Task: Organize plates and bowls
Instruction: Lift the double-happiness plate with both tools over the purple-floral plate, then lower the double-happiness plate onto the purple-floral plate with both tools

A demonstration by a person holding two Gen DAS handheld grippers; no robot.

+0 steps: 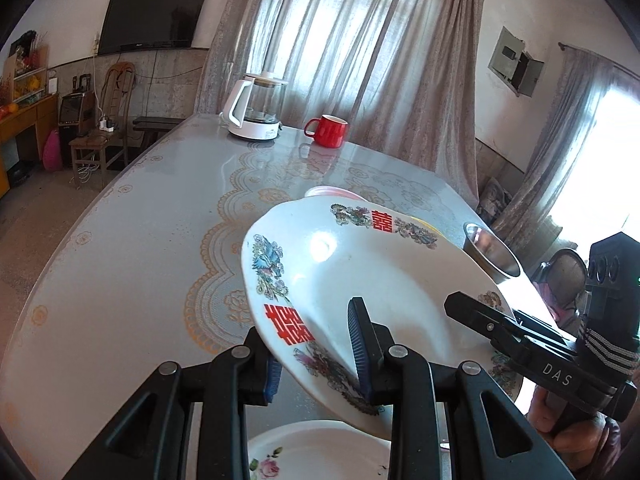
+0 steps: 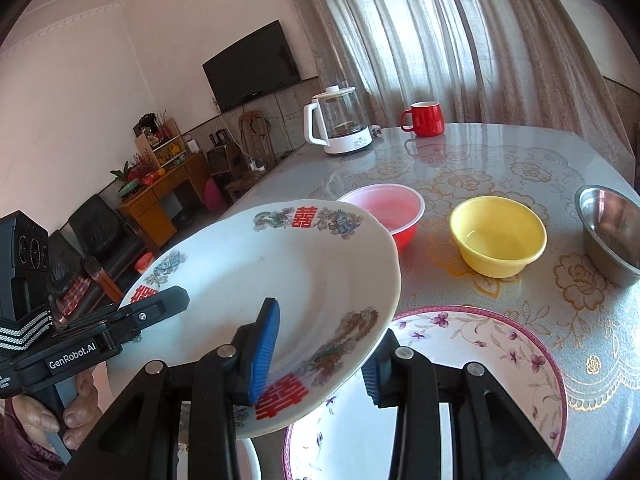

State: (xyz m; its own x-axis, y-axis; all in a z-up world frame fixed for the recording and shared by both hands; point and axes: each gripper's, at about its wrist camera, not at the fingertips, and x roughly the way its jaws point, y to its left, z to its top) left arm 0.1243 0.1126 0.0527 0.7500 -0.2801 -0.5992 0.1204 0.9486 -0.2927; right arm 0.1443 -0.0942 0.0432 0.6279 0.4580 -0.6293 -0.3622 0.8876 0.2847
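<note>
The plate (image 1: pixel 360 276) (image 2: pixel 280 300) hangs tilted above the desk (image 1: pixel 140 240), near rim low, far rim raised ahead of the jaws. Both grippers, left (image 1: pixel 316 344) and right (image 2: pixel 316 356), pinch its rim. It hides most of a floral plate (image 2: pixel 500 352) beneath.

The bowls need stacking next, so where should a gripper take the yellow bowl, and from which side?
Grip the yellow bowl by its rim, one finger inside and one outside, coming from above on its near side. It sits upright and open on the table, with clear space from the pink bowl and steel bowl.
</note>
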